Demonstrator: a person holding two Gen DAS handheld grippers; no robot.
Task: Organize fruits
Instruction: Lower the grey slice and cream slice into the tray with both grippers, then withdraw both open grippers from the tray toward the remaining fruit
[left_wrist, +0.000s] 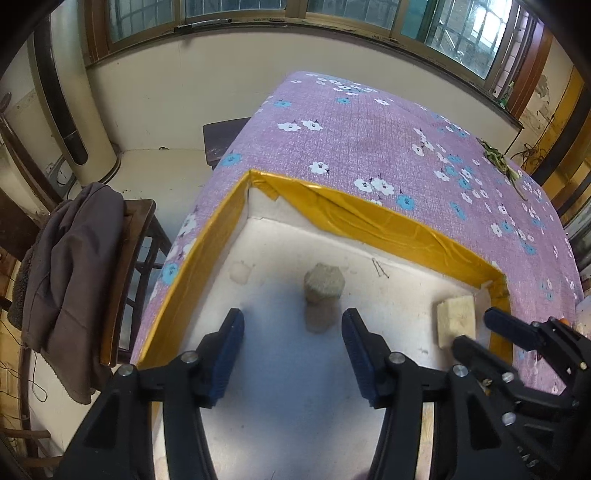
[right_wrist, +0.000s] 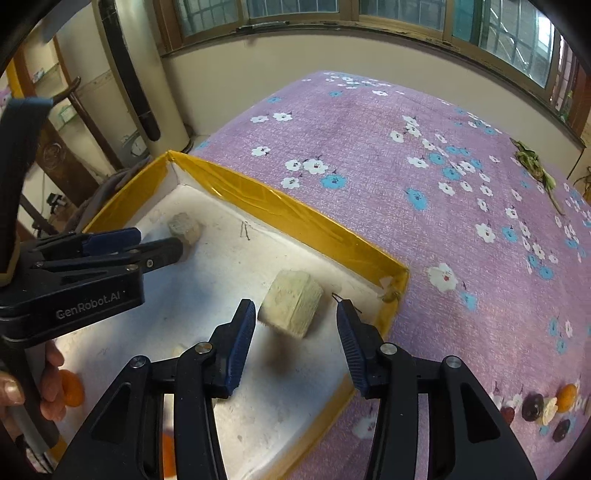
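Left gripper (left_wrist: 291, 339): fingers spread wide, nothing between them — it hovers over the white floor of the box, pointed at the grey block.
Right gripper (right_wrist: 295, 332): also spread apart and empty, hanging over the box's right end with the pale block just ahead of its fingertips.
Box (left_wrist: 369, 210): a shallow white foam tray with yellow tape along its rim, sitting on the left part of the bed.
Grey block (left_wrist: 323, 284): a rough, stone-like lump on the box floor, roughly midway along the far wall and a little off it.
Pale block (right_wrist: 291, 308): a cream, cube-like piece near the box's right corner; its nature cannot be told.
Oranges in the box (right_wrist: 72, 393): one orange fruit sits at the near left of the box, just beside the hand on the left gripper's handle; another orange patch shows low between the right gripper's arms.
Fruits on the bed (right_wrist: 546, 406): a small cluster well right of the box — an orange, dark round fruits, a pale piece — lying on the cover.
Bed cover (right_wrist: 369, 122): purple with white and blue flowers.
Green sprig (right_wrist: 532, 162): lies far out on the cover, near the right edge.
Chair (left_wrist: 125, 280): stands left of the bed with a dark jacket draped over it.
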